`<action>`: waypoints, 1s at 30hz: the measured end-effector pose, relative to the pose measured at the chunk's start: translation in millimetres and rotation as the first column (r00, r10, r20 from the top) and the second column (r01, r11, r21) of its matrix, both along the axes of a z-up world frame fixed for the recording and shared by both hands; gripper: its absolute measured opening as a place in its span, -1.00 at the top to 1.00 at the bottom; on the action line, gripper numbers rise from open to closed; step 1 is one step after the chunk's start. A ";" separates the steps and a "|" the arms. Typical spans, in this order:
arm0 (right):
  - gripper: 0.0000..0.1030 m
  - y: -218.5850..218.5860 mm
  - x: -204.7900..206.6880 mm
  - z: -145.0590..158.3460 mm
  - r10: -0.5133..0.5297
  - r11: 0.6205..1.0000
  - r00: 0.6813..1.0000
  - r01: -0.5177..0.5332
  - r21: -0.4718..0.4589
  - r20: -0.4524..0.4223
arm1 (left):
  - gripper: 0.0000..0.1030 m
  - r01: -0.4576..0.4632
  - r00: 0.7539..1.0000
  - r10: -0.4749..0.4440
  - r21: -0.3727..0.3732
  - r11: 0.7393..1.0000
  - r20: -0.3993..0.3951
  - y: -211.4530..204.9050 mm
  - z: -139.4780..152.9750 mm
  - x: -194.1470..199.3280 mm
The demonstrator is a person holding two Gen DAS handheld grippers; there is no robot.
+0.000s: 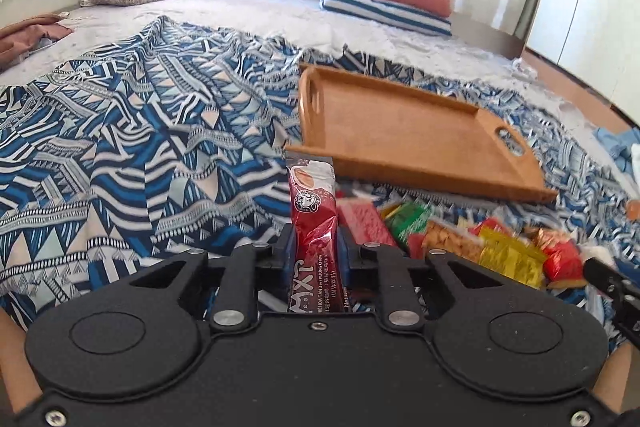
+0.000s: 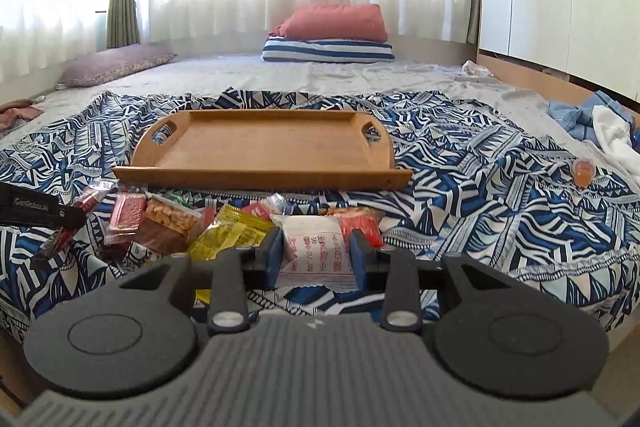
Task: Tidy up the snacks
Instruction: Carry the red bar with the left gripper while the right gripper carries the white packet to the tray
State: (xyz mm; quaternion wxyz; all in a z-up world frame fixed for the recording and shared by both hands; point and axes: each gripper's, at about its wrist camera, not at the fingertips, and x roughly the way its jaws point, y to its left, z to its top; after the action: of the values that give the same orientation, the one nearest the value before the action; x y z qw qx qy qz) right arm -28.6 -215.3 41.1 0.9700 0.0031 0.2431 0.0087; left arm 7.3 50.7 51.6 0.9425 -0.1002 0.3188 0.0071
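Nearest us, between the pressed jaws of our left gripper [image 1: 316, 239], a long dark-red foil drink sachet [image 1: 314, 203] stands pinched upright; our right gripper [image 2: 316, 255] brackets a white printed snack packet [image 2: 316, 247], seemingly clamped on it. Beyond, on the blue-and-white patterned cloth [image 2: 480, 187], a pile of assorted wrapped snacks [image 2: 180, 223] lies unsorted. Farther, the rectangular wooden tray with cut-out handles [image 2: 260, 147] holds nothing: we judge sorting barely begun.

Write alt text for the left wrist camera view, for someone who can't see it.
The left tool grips a red drink-mix sachet upright between its fingers. Ahead, an empty wooden tray rests on a blue patterned cloth, with a pile of snack packets just in front of it.
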 end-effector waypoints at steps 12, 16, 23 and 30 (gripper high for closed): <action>0.21 -37.0 74.0 28.6 0.000 0.999 0.999 0.002 0.052 -0.036 | 0.62 0.084 0.996 -0.082 -0.057 0.995 0.033 -4.5 53.9 62.7; 0.21 -50.1 115.8 40.9 0.035 0.997 0.996 -0.030 0.065 -0.085 | 0.62 0.097 0.995 -0.096 -0.049 0.994 0.027 -11.4 67.0 97.3; 0.21 -56.7 189.5 37.8 0.081 0.990 0.977 -0.055 0.129 -0.199 | 0.62 0.109 0.993 -0.111 -0.049 0.993 -0.035 -30.5 62.7 157.9; 0.21 -53.7 240.3 10.4 0.077 0.981 0.939 -0.012 0.193 -0.335 | 0.62 0.096 0.987 -0.095 -0.003 0.995 -0.126 -43.5 30.8 198.9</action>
State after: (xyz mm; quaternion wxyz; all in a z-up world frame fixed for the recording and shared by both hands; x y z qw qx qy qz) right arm 211.6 -269.0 51.5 0.9080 0.0908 0.4055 0.0531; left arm 206.1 7.1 82.4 0.9198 -0.0828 0.3822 -0.0312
